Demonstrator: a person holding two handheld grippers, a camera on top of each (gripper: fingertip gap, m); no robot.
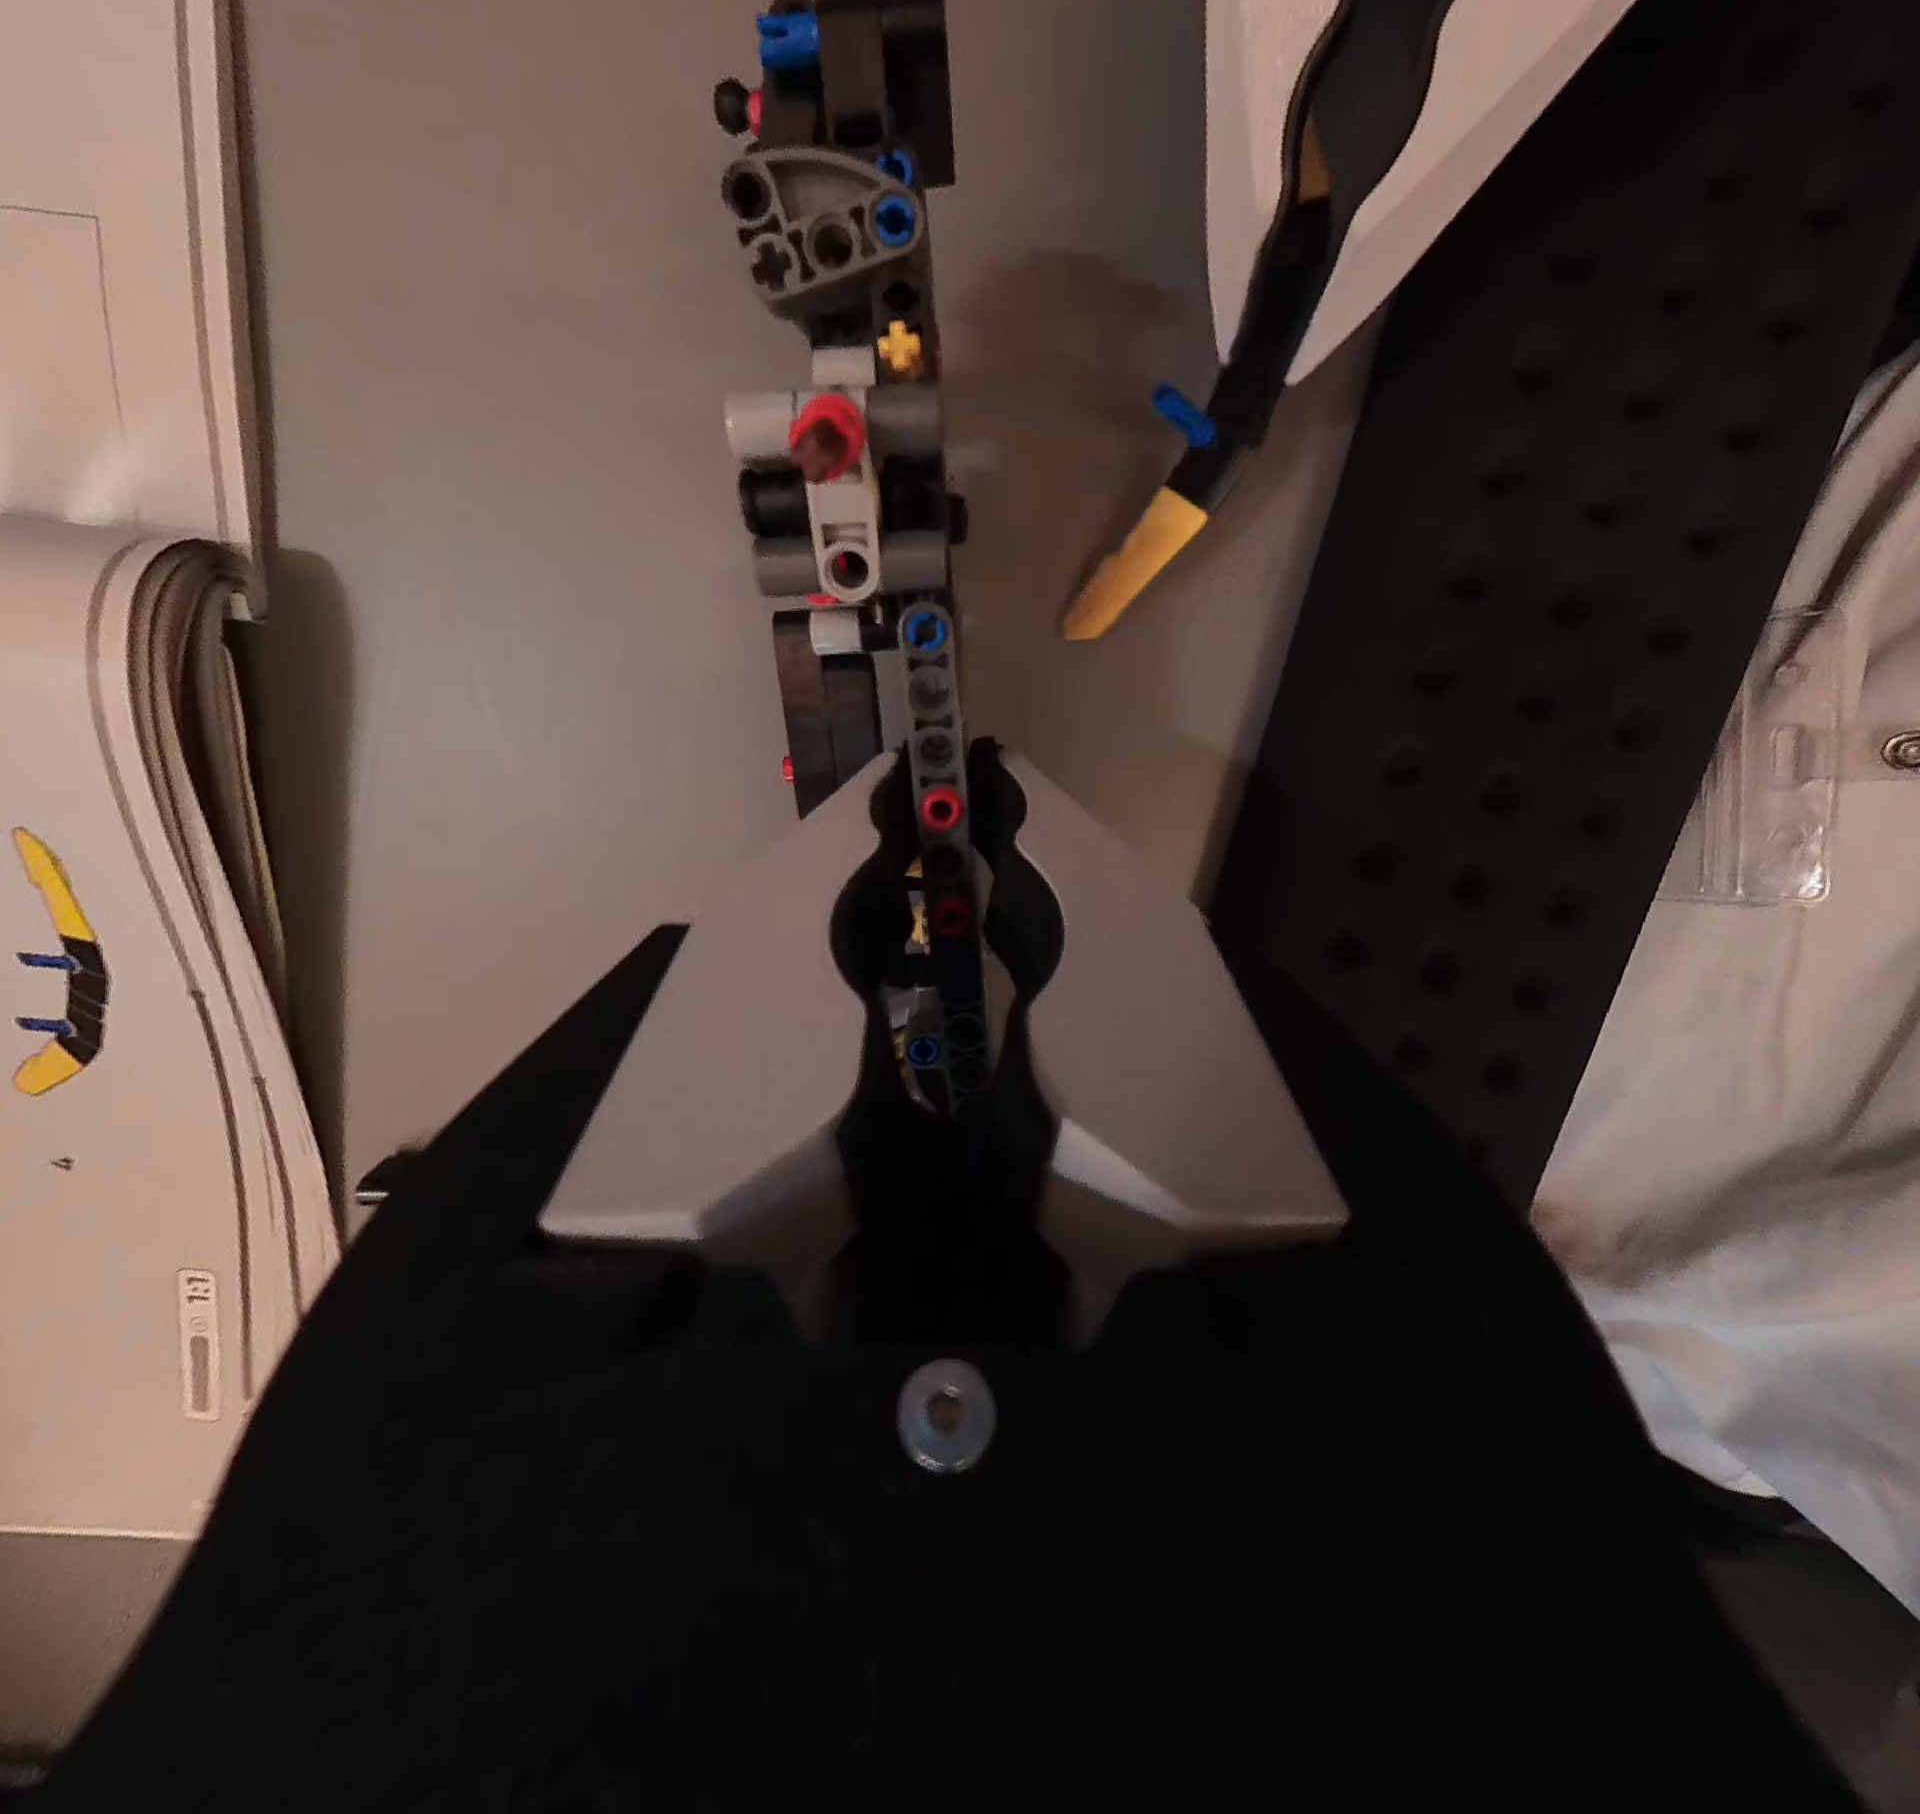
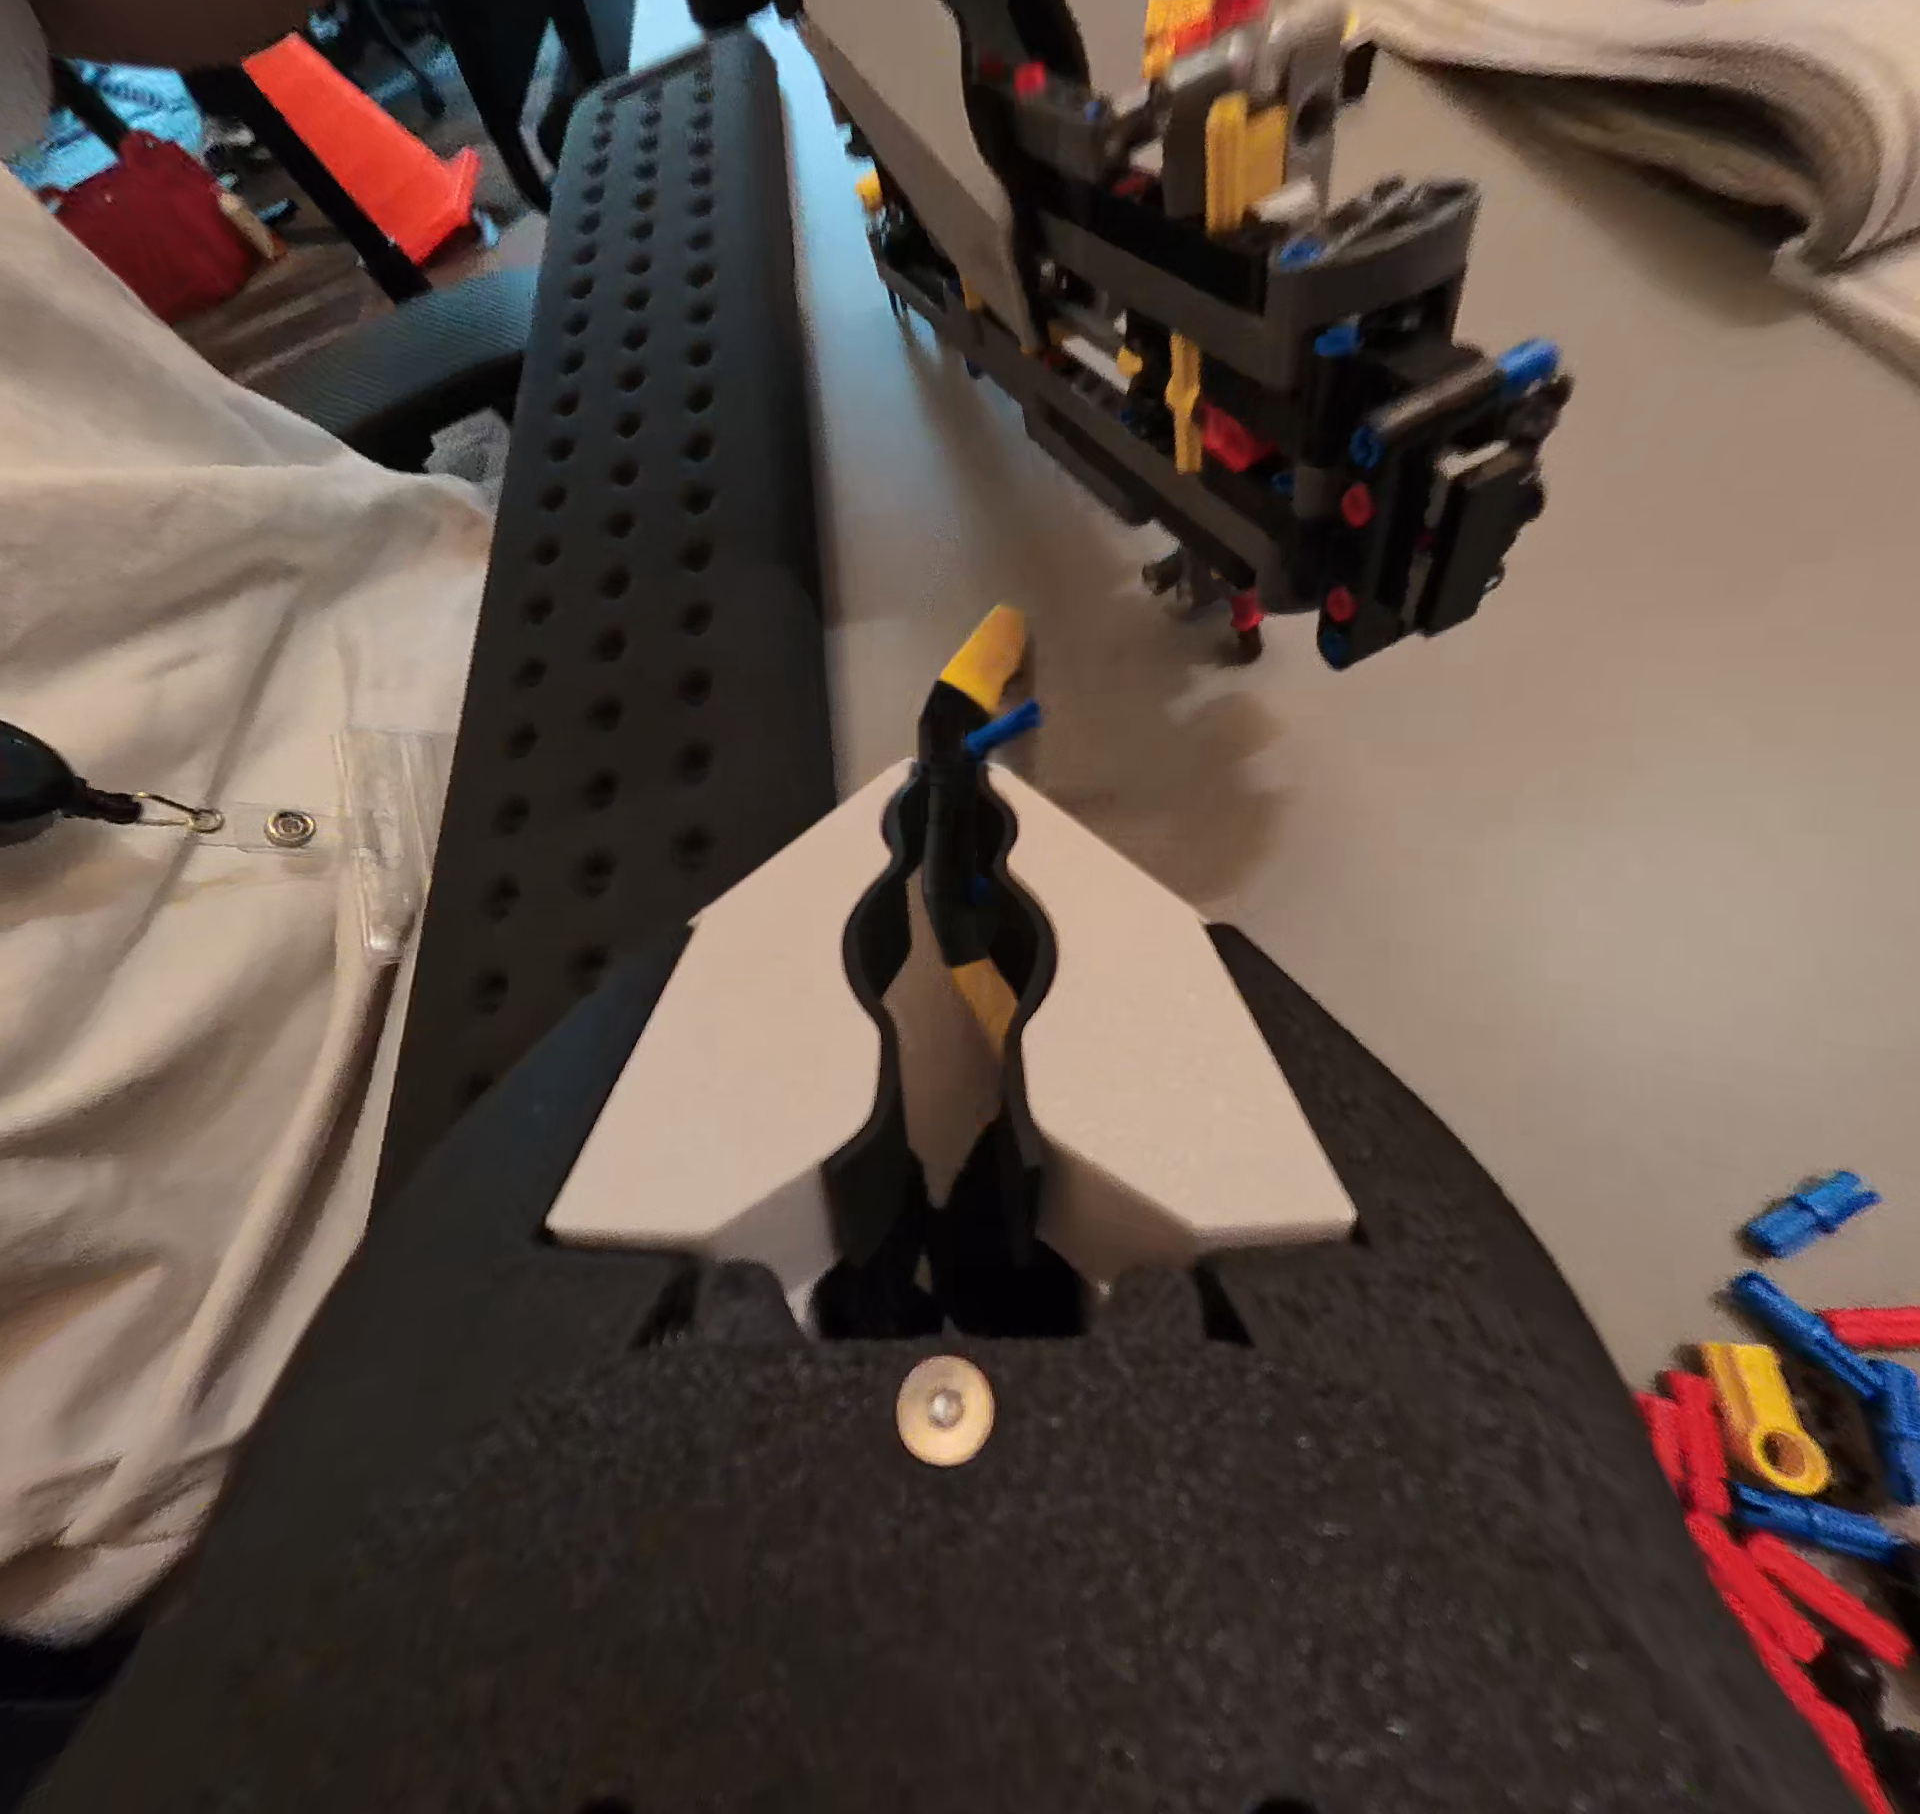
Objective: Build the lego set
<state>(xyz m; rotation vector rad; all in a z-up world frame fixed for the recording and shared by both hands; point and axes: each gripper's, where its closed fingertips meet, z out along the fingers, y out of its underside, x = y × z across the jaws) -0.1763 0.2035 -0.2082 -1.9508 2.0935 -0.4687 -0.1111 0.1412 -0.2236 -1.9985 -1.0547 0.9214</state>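
Left gripper (image 1: 940,762) clenched on grey beam of lego assembly (image 1: 847,351) raised above grey table (image 1: 499,517), right gripper (image 2: 951,777) clamped around black-and-yellow curved piece (image 2: 966,829) just beside it, loose red, blue, yellow pins (image 2: 1808,1432) on tabletop, open instruction booklet (image 1: 104,621) near assembly.

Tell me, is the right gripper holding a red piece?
No, the right gripper is shut on a black and yellow curved piece with blue pins.

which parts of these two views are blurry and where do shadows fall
Left wrist view: the lego assembly is fairly sharp, the yellow-tipped piece is soft, and the foreground is dark. Right wrist view: the loose pieces at the lower right are smeared, and a shadow lies on the table past the right hand-held gripper.
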